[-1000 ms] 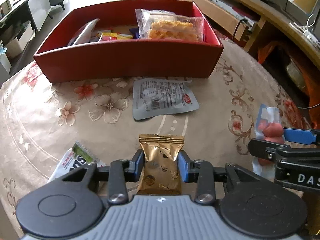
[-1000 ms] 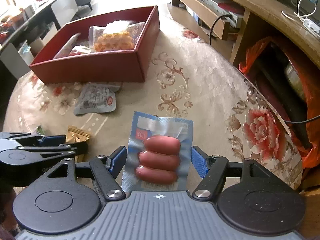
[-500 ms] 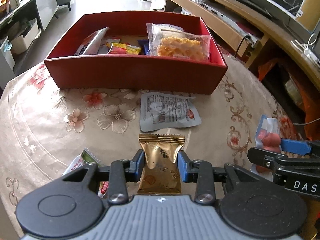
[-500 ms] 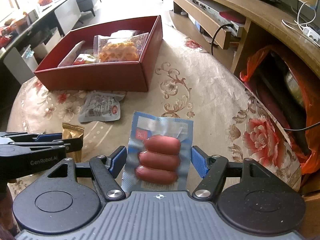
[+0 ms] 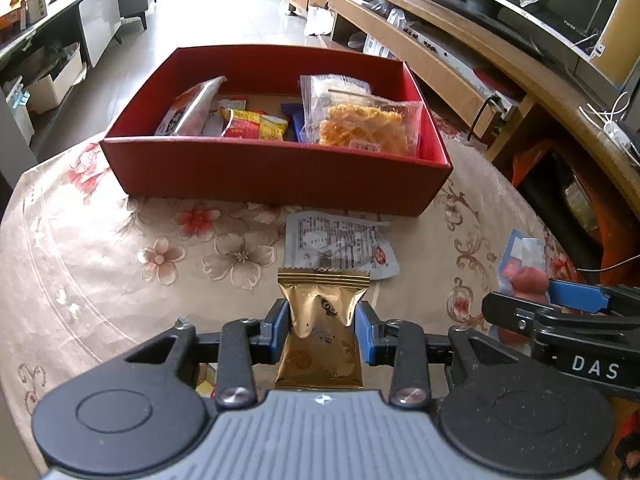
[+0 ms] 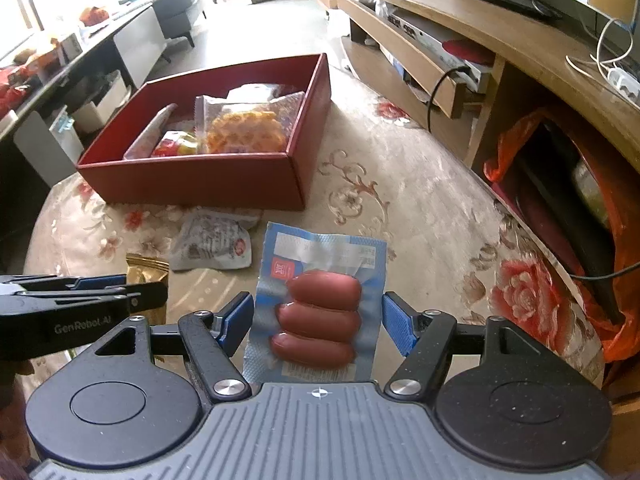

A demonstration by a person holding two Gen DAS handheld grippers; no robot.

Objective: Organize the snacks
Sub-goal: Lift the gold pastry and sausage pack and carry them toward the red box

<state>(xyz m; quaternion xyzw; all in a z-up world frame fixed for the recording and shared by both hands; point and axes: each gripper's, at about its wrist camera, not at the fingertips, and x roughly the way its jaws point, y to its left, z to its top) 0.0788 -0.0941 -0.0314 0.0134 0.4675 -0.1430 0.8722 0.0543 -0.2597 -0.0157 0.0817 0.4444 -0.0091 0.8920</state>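
My left gripper (image 5: pixel 322 320) is shut on a gold snack packet (image 5: pixel 322 320) and holds it above the table. My right gripper (image 6: pixel 318 316) is shut on a blue sausage pack (image 6: pixel 318 312) with three sausages, also lifted. A red box (image 5: pixel 276 176) stands at the far side of the table, holding a bag of yellow crisps (image 5: pixel 360 124), a silver pouch (image 5: pixel 192 108) and small red-yellow packets. It also shows in the right wrist view (image 6: pixel 200 180). A grey-white packet (image 5: pixel 336 246) lies flat on the cloth just before the box.
The round table has a floral cloth (image 5: pixel 120 264). A green-white packet lies under my left gripper, mostly hidden. A wooden TV bench (image 6: pixel 440 52) and an orange bag (image 6: pixel 624 272) stand to the right, beyond the table edge.
Both grippers have risen with their packets and the view looks down into the red box more. The green-white packet has slipped out of sight under the left gripper.
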